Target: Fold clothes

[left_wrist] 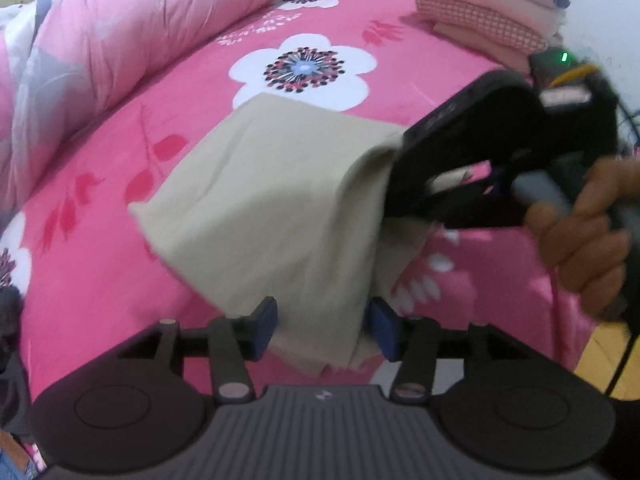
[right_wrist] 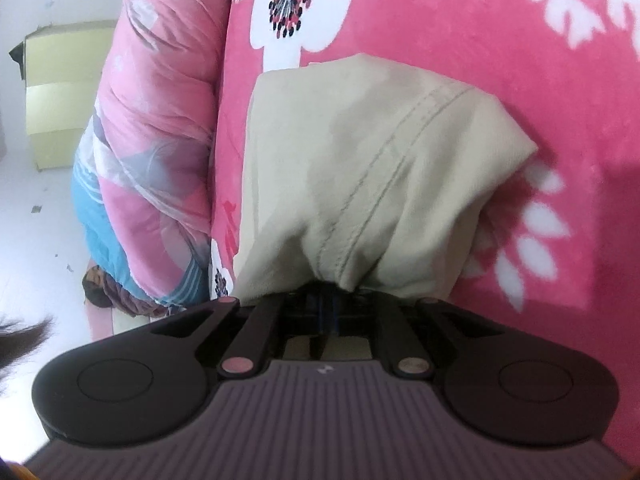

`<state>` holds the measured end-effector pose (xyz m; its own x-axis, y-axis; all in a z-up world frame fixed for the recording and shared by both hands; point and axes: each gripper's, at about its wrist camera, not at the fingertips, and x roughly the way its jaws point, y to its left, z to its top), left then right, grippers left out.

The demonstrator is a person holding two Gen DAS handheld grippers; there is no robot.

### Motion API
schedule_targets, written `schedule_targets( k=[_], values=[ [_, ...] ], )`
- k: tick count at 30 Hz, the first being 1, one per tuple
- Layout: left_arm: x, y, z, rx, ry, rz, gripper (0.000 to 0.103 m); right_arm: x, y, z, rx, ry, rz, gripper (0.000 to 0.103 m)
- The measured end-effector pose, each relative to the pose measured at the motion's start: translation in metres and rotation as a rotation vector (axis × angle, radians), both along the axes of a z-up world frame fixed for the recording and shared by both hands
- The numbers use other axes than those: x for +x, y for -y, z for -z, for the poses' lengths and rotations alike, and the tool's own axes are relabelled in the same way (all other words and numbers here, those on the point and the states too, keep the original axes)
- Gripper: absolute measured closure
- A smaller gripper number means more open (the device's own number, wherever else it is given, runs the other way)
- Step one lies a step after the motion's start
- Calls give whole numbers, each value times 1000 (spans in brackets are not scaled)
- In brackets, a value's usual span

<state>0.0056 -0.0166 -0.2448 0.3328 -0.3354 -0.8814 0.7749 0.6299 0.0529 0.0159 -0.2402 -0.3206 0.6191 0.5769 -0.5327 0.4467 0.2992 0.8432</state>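
While pinched, beige garment (right_wrist: 360, 168) drapes bunched, double-stitched seam showing.

I see a bed with a bright pink flowered sheet (left_wrist: 120, 280) carrying a beige garment (left_wrist: 272, 184), a rolled pink quilt (left_wrist: 120, 32) and a folded clothes stack (left_wrist: 492, 4).

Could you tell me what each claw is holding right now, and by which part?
Right claw pinches the beige garment at a bunched, stitched edge. Left claw is open around its hanging end.
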Motion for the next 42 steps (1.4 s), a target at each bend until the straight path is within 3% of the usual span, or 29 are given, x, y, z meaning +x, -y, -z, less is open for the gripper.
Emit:
schedule_targets(
  k=[3, 10, 13, 19, 20, 21, 24, 26, 37, 39, 42],
  values=[
    [2, -5, 2, -2, -9, -2, 54, -4, 4, -10, -21, -7, -38, 96],
    [3, -9, 1, -32, -15, 21, 70, -30, 12, -25, -28, -17, -143, 65],
    [2, -10, 1, -36, -11, 30, 73, -39, 7, -22, -7, -38, -191, 61],
    [1, -8, -1, -51, -1, 44, 83, -32, -18, -10, 37, -54, -256, 64],
    [0, -8, -1, -51, 1, 47, 84, -31, -20, -10, 37, -50, -256, 70],
    [0, -8, -1, -50, 3, 49, 86, -29, -22, -10, 36, -46, -256, 91],
    [0, -9, -1, -57, 7, 45, 88, -27, -26, -13, 52, -3, -243, 99],
    [0, -9, -2, -63, 5, 42, 89, -26, -26, -21, 57, 49, -243, 100],
    [-2, -8, -5, -78, 17, 63, 93, 8, -42, 1, 39, 53, -248, 100],
    [-4, -5, -1, -48, 15, 77, 91, 13, -43, 6, 47, 43, -240, 100],
    [-1, -4, -2, -41, -6, 45, 80, 10, -44, 5, 43, 35, -231, 100]
  ],
)
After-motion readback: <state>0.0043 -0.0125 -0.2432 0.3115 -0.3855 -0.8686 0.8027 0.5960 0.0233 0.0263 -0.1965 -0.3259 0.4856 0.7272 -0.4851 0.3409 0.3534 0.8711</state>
